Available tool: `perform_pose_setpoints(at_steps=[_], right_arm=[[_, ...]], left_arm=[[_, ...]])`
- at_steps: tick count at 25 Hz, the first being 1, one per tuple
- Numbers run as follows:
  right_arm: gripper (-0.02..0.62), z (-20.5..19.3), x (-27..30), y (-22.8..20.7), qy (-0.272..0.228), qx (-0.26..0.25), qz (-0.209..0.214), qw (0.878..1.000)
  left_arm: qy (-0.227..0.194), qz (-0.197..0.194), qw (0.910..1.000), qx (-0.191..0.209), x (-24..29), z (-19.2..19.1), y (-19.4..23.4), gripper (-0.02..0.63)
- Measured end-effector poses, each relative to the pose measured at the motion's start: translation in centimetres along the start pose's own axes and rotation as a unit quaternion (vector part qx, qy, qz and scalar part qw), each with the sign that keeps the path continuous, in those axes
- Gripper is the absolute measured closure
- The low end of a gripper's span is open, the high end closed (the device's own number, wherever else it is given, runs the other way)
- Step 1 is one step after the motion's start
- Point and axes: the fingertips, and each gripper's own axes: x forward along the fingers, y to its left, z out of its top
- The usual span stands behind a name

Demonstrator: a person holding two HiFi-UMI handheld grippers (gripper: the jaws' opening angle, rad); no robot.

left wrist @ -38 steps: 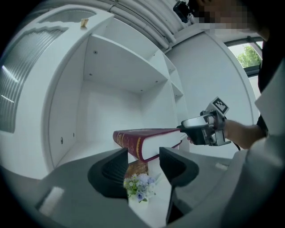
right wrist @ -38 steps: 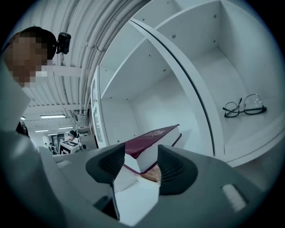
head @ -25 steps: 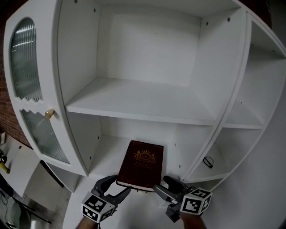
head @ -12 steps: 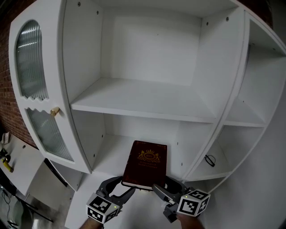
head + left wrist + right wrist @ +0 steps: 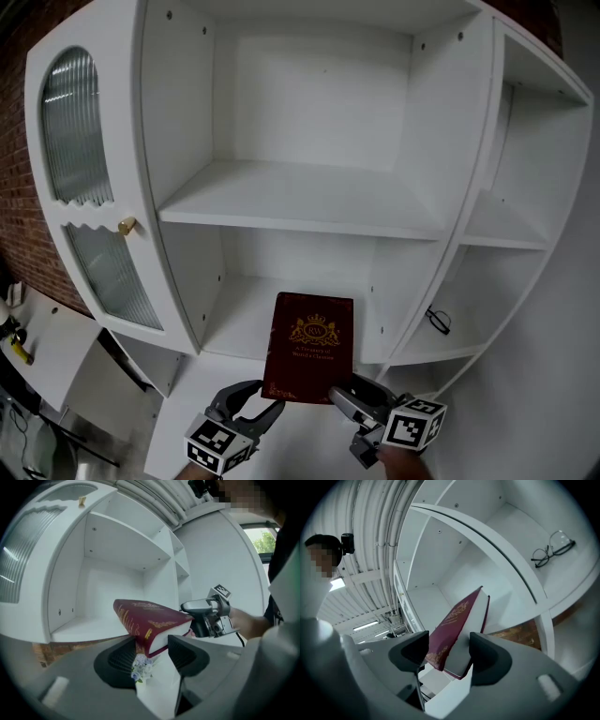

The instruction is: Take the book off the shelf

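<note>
A dark red book (image 5: 309,347) with a gold crest hangs in the air just in front of the cabinet's lower shelf (image 5: 234,323), tilted up toward me. My left gripper (image 5: 246,405) is shut on its lower left corner. My right gripper (image 5: 352,403) is shut on its lower right corner. In the left gripper view the book (image 5: 150,620) lies cover up between the jaws of the left gripper (image 5: 152,651), and the right gripper (image 5: 208,616) shows beyond it. In the right gripper view the book (image 5: 457,625) stands on edge between the jaws of the right gripper (image 5: 447,651).
The white cabinet has a bare middle shelf (image 5: 300,202) and an open glass door (image 5: 89,187) swung out at the left. A pair of glasses (image 5: 437,320) lies in the right side compartment, glasses (image 5: 551,548) also in the right gripper view. Brick wall at far left.
Both grippers have drawn the book a little further out from the lower shelf and lifted it slightly. The grip on both corners is unchanged.
</note>
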Motion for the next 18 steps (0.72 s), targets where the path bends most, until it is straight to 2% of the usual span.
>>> perform_pose_setpoints(at_steps=[3, 7, 11, 18], right_arm=[[0.398, -0.7, -0.3, -0.4, -0.010, -0.008, -0.031, 0.999], [0.402, -1.4, -0.6, 0.5, -0.014, -0.053, -0.052, 0.997], [0.403, -1.7, -1.0, 2.2, -0.026, -0.088, -0.057, 0.994], [0.402, -1.5, -1.7, 4.9, -0.042, -0.116, -0.052, 0.991]], left_arm=[[-0.004, 0.007, 1.0000, -0.003, -0.3, -0.8, -0.2, 0.383], [0.009, 0.012, 0.9999, 0.005, -1.1, -1.5, -0.7, 0.387], [0.003, 0.016, 0.9998, 0.011, -2.4, -1.3, -0.9, 0.387], [-0.009, 0.010, 0.9997, 0.020, -4.4, -0.2, -1.4, 0.387]])
